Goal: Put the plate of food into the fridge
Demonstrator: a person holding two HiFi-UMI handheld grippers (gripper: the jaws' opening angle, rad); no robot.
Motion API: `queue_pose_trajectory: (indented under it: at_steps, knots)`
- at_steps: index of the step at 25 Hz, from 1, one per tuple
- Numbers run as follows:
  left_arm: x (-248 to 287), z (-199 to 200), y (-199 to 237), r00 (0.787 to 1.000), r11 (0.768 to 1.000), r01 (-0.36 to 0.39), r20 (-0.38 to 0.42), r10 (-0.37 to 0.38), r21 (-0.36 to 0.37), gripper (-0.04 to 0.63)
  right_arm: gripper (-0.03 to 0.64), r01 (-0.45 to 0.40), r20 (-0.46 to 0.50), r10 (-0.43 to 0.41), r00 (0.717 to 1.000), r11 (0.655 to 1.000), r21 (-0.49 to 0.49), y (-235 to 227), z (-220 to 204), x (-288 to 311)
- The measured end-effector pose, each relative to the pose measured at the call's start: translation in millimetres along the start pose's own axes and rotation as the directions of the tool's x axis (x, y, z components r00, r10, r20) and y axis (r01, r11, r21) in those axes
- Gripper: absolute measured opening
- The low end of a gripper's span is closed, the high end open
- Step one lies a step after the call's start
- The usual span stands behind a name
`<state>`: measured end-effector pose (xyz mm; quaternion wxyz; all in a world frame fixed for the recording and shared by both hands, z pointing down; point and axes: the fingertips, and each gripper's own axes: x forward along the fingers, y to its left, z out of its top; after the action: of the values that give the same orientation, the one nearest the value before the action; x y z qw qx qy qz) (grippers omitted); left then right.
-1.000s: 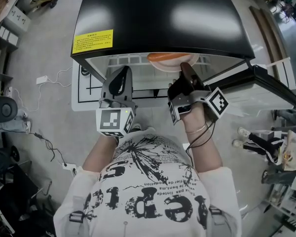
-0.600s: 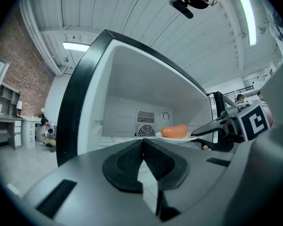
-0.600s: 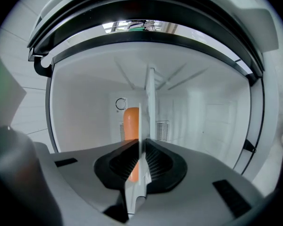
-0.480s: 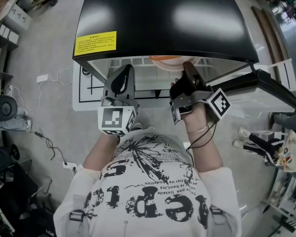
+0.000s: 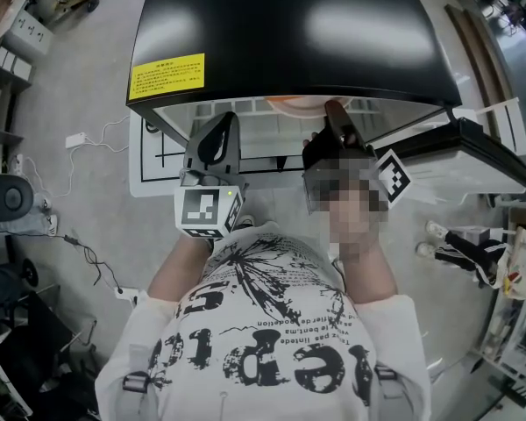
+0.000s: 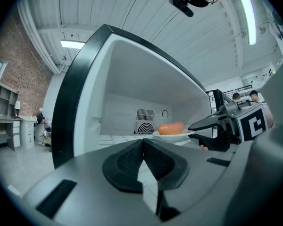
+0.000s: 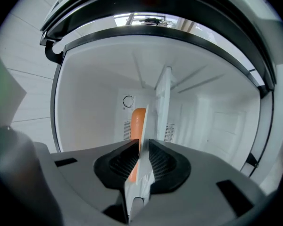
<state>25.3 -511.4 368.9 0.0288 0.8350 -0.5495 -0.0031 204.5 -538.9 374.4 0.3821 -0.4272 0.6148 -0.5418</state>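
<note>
A white plate (image 6: pixel 172 135) with an orange sausage (image 6: pixel 171 127) sits on the shelf inside the open black-topped fridge (image 5: pixel 289 33). From the head view only an orange sliver of the plate (image 5: pixel 294 103) shows under the fridge top. My right gripper (image 5: pixel 335 117) reaches into the fridge at the plate's near rim. In the right gripper view the thin plate rim (image 7: pixel 146 126) stands edge-on between the pads of the right gripper (image 7: pixel 141 149), with narrow gaps on both sides; the sausage (image 7: pixel 137 121) shows behind. My left gripper (image 5: pixel 212 139) hangs shut and empty before the fridge opening.
The fridge door (image 5: pixel 482 147) stands open to the right. A yellow label (image 5: pixel 167 70) is on the fridge top. A round vent (image 6: pixel 145 127) is in the back wall. Cables (image 5: pixel 88 257) lie on the floor at the left.
The right gripper has pushed the plate deeper into the fridge, so less of the plate shows under the top. The left gripper has shifted slightly forward.
</note>
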Motion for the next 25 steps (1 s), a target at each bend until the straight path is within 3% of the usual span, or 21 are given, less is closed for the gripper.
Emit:
queue_pose_trajectory:
  at_steps: [4, 13, 25]
  knots:
    - [-1.7, 0.2, -1.5, 1.0, 1.0, 0.009, -0.003, -0.009, -0.002, 0.008, 0.049, 0.015, -0.011, -0.015, 1.0, 0.999, -0.052, 3.6, -2.9, 0.4]
    - [-4.1, -1.7, -9.5, 0.999, 0.999, 0.035, -0.01, -0.035, 0.0, 0.008, 0.162, 0.061, -0.028, -0.066, 0.997, 0.986, -0.158, 11.7, -6.0, -0.8]
    - [-8.3, -2.2, -15.1, 0.999, 0.999, 0.044, -0.007, -0.044, -0.008, 0.008, 0.172, 0.075, -0.066, -0.089, 0.994, 0.978, -0.195, -1.1, -9.3, -6.2]
